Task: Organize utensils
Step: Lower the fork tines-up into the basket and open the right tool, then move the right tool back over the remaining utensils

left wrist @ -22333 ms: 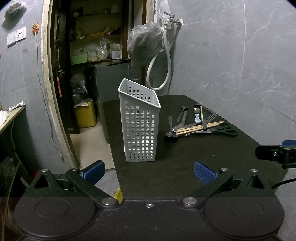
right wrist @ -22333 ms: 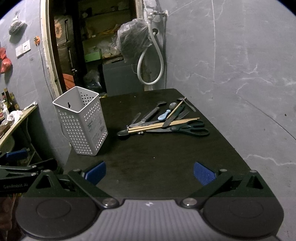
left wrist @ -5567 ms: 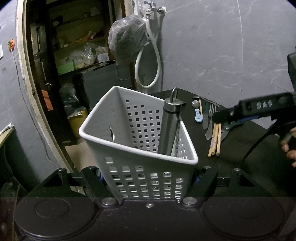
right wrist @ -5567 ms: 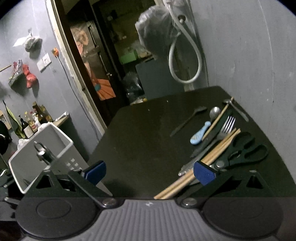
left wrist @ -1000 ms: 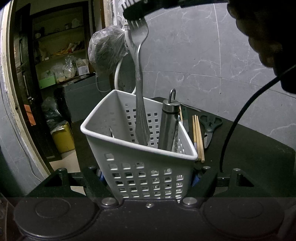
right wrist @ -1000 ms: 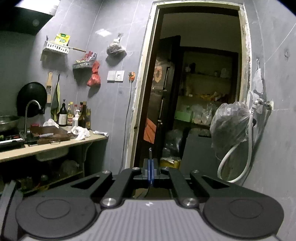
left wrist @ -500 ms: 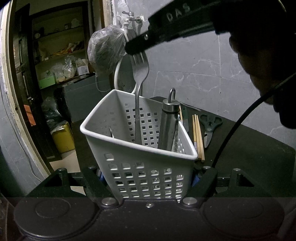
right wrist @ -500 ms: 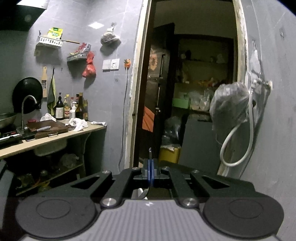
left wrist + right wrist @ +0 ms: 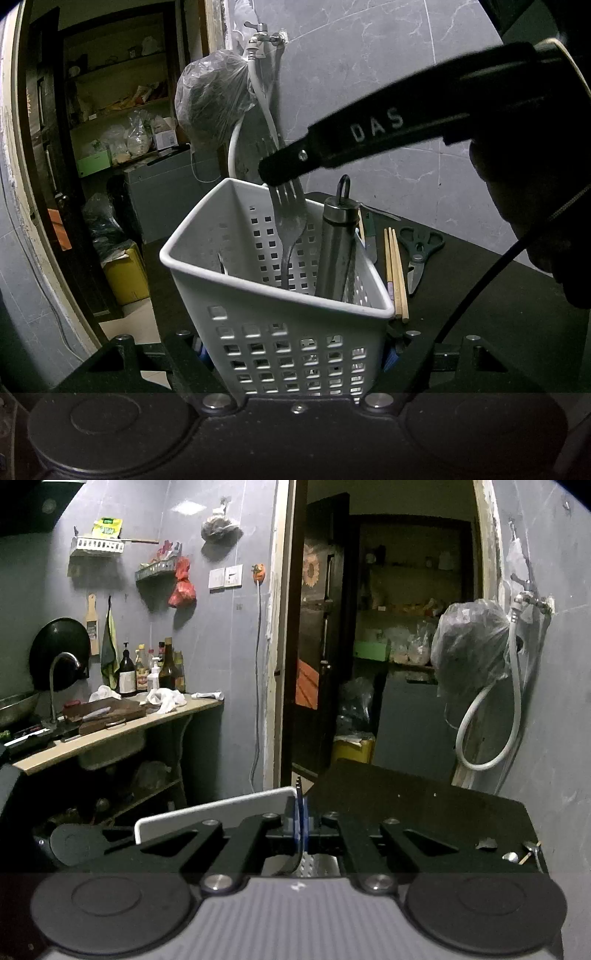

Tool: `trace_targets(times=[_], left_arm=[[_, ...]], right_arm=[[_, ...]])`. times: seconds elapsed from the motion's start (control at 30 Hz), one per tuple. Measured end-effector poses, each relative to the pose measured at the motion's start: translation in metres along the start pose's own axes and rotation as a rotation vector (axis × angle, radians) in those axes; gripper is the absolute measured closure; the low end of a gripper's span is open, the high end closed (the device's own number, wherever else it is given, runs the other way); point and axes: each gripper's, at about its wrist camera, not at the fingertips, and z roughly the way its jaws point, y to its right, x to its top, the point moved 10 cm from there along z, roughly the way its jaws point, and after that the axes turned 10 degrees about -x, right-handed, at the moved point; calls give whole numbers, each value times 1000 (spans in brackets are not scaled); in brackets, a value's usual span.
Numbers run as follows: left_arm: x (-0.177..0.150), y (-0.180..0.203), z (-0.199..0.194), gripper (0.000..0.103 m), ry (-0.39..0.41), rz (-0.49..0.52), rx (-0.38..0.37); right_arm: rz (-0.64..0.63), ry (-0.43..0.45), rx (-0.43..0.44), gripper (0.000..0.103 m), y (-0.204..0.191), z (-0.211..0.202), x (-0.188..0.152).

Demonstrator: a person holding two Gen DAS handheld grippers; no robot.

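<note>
My left gripper (image 9: 295,354) is shut on the white slotted basket (image 9: 280,332), its blue pads pressed on both side walls. Inside the basket leans a steel tool with a ring top (image 9: 338,251). My right gripper (image 9: 275,175) reaches in from the upper right, shut on the tines of a metal fork (image 9: 291,221) that hangs handle-down inside the basket. In the right wrist view the right gripper (image 9: 300,827) pinches the fork (image 9: 298,786) edge-on, just above the basket rim (image 9: 214,805). Whether the handle touches the basket floor is hidden.
On the black table (image 9: 480,295) to the right of the basket lie chopsticks (image 9: 395,273), dark scissors (image 9: 421,251) and a knife (image 9: 369,236). A spoon (image 9: 511,856) lies near the table's right edge. A hose and a bagged bundle hang on the wall behind. A hand and cable fill the upper right.
The right gripper has come down with the fork, whose handle has sunk deeper into the basket. The left gripper and the basket have stayed still.
</note>
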Motion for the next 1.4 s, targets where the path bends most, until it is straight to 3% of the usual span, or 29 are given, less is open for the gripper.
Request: trace_targets(times=[0.3, 0.37, 0.43, 0.5, 0.87, 0.93, 1.13, 1.4], left_arm=[[0, 0, 0, 24, -2, 2, 1], [0, 0, 0, 24, -3, 3, 1], [-1, 0, 0, 24, -4, 4, 1], [-1, 0, 0, 24, -6, 5, 1], [0, 1, -1, 24, -9, -2, 7], [0, 1, -1, 24, -9, -3, 10], [0, 1, -2, 24, -8, -5, 20], [2, 2, -3, 24, -18, -4, 29]], right_arm=[[11, -26, 5, 97, 1, 2, -7], [17, -22, -1, 89, 2, 2, -5], [27, -19, 2, 71, 4, 1, -5], [34, -14, 1, 61, 7, 1, -4], [61, 55, -20, 24, 22, -10, 10], [67, 66, -36, 11, 26, -13, 12], [90, 95, -122, 0, 47, -21, 12], [151, 47, -246, 0, 82, -30, -15]])
